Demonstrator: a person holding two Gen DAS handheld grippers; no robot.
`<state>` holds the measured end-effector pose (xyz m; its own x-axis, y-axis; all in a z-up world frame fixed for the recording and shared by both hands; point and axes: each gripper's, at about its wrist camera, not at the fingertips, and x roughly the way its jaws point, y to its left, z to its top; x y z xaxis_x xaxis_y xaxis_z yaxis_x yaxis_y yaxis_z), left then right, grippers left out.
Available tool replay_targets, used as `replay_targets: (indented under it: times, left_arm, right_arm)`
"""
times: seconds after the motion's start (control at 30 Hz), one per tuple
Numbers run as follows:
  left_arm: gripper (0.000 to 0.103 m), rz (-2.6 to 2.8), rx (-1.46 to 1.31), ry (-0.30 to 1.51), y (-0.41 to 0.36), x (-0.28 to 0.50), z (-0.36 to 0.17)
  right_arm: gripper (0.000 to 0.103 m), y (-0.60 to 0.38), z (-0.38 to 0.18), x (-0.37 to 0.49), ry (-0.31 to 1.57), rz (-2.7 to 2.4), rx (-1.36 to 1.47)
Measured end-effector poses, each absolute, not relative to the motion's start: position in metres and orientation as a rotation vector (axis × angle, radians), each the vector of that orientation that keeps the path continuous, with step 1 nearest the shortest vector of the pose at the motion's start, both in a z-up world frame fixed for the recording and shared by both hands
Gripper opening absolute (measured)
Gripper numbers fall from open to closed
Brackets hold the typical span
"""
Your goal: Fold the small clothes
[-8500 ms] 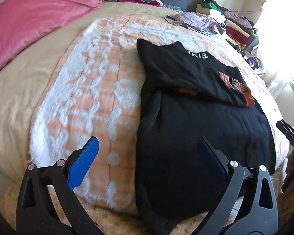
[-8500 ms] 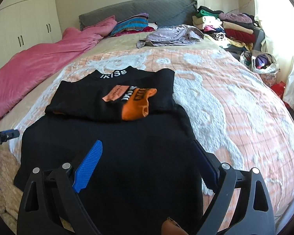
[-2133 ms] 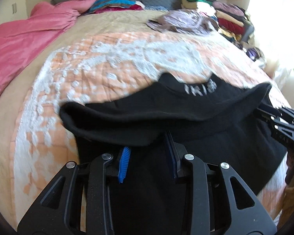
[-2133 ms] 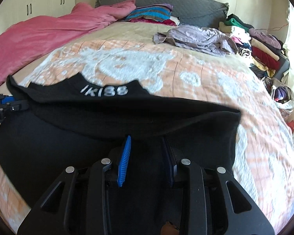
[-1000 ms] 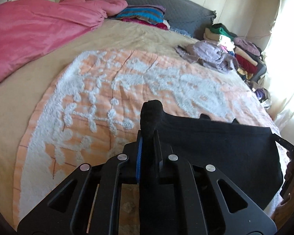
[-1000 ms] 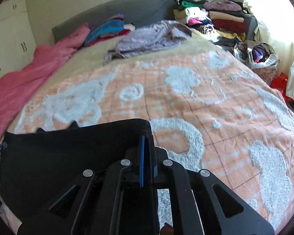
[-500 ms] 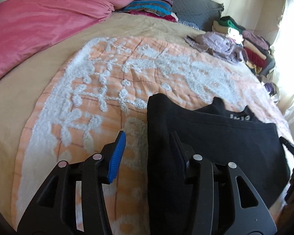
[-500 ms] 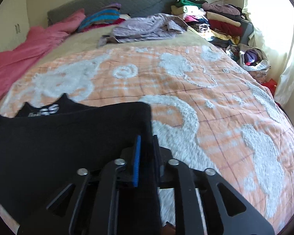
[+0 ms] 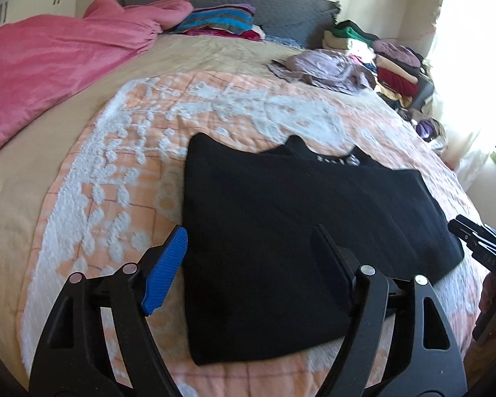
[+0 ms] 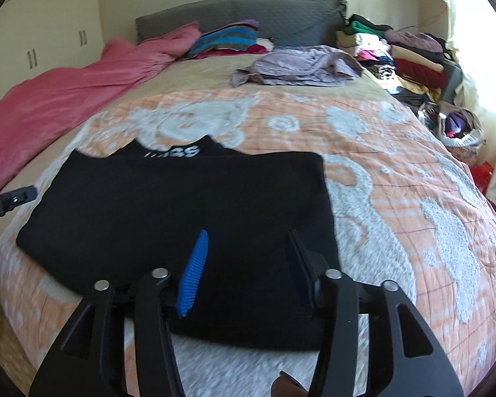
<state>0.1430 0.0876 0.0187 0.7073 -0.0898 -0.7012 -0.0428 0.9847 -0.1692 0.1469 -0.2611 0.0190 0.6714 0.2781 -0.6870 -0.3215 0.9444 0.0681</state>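
A black garment lies folded flat on the orange-and-white bedspread, its collar with white lettering peeking out at the far edge. My left gripper hovers over its near left corner, jaws opening, nothing pressed between the blue pads. Over the near right part hangs my right gripper, its jaws also opening and free of the cloth. Each gripper shows at the edge of the other's view, the right gripper at the right and the left gripper at the left.
A pink duvet fills the bed's left side. Striped folded textiles lie by the grey headboard, a lilac garment behind the bedspread. Stacked clothes and a basket stand to the right of the bed.
Both grippers were shut on the garment's folded edge; they let it go, opened and drew back. The garment now lies flat, folded in half with the collar showing.
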Motion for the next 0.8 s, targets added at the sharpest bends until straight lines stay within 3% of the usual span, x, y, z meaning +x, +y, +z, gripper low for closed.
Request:
replay_targets:
  times: [0.07, 0.8]
  left_arm:
    - [0.076, -0.036, -0.164, 0.795, 0.081, 0.14, 0.017]
    - [0.076, -0.06, -0.104, 0.903, 0.051, 0.118, -0.015]
  right_arm:
    - [0.055, -0.256, 0.019, 0.14, 0.761, 0.349, -0.069]
    - [0.056, -0.265, -0.007, 0.13, 0.882, 0.303, -0.057]
